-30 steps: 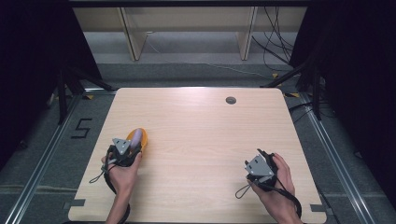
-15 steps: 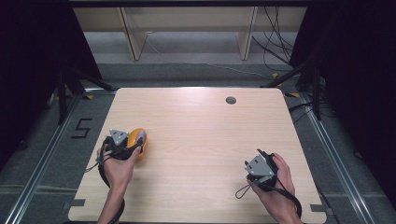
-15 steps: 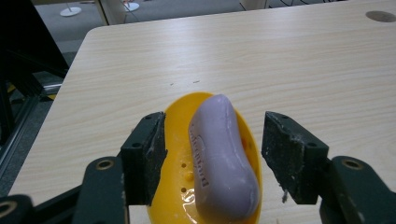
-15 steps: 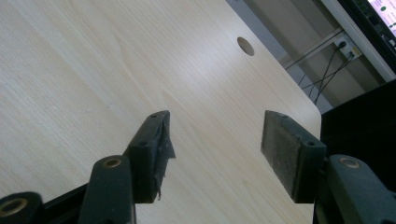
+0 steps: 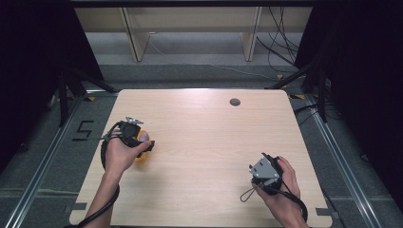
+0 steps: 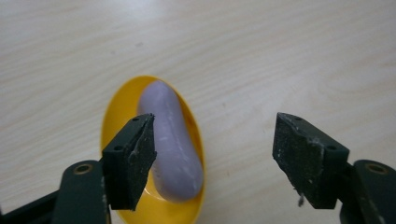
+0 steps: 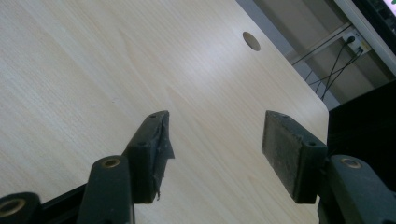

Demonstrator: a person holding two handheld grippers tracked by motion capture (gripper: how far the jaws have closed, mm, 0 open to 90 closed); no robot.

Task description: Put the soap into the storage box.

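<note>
Left tool (image 5: 142,142) has turned since a moment ago. Before, it lay along the yellow dish and pointed up the surface (image 5: 204,118). Now it sits behind the dish and points across to the right, and its hand covers most of the dish in the high view. Its jaws stand wide apart and hold nothing.

Right tool (image 5: 262,175) has not moved. It rests near the front right corner with its jaws apart, gripping nothing.

In the left gripper view, the yellow dish (image 6: 112,116) lies on the wood, low and to the left. One jaw hangs over it. A purple bar of soap (image 6: 173,144) lies inside the dish.

I think the left tool must slide a bit sideways, so the soap sits between the jaws, before it can pinch.
</note>
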